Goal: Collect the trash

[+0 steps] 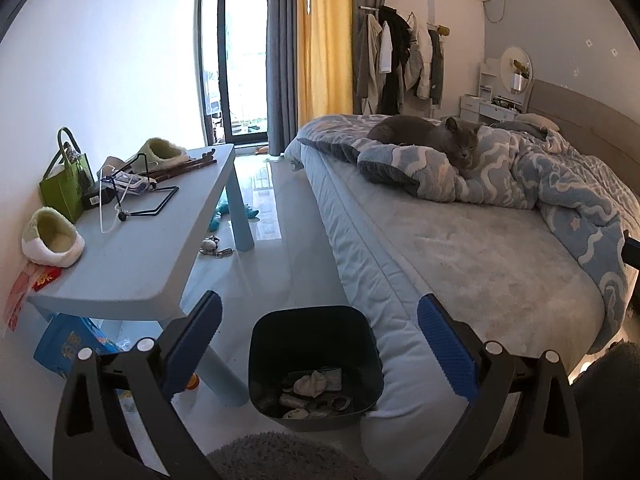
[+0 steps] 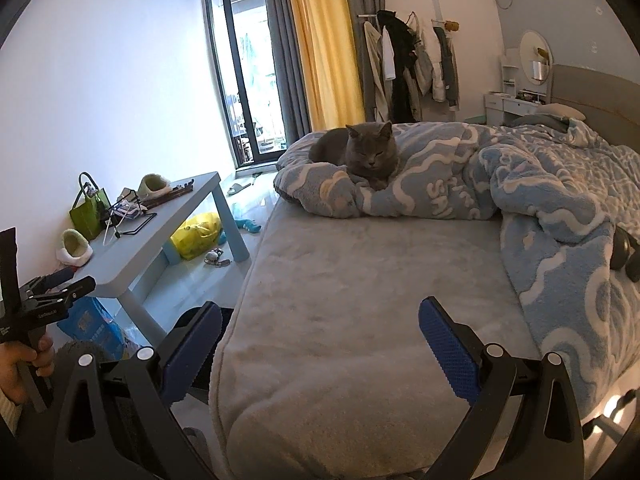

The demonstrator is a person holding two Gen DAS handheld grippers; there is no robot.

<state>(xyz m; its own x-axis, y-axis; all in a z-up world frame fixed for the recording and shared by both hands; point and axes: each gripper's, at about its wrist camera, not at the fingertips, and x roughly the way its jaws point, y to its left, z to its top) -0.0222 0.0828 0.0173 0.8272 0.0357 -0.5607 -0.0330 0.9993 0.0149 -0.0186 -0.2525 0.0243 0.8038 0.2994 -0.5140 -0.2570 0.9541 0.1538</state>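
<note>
Both the left gripper (image 1: 319,334) and the right gripper (image 2: 320,334) are wide open and hold nothing, the black bin (image 1: 316,364) by the bed's near corner has some trash, and more stuff lies under the bench (image 1: 132,264) farther off.

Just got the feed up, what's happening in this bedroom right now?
A person is holding a pair of tongs in each hand, and both are open and empty. The left tongs hang over a black trash bin on the floor beside the bed; the bin already holds some crumpled tissues. The right tongs point across the bare part of the mattress. A grey cat lies on the blue blanket.
</note>
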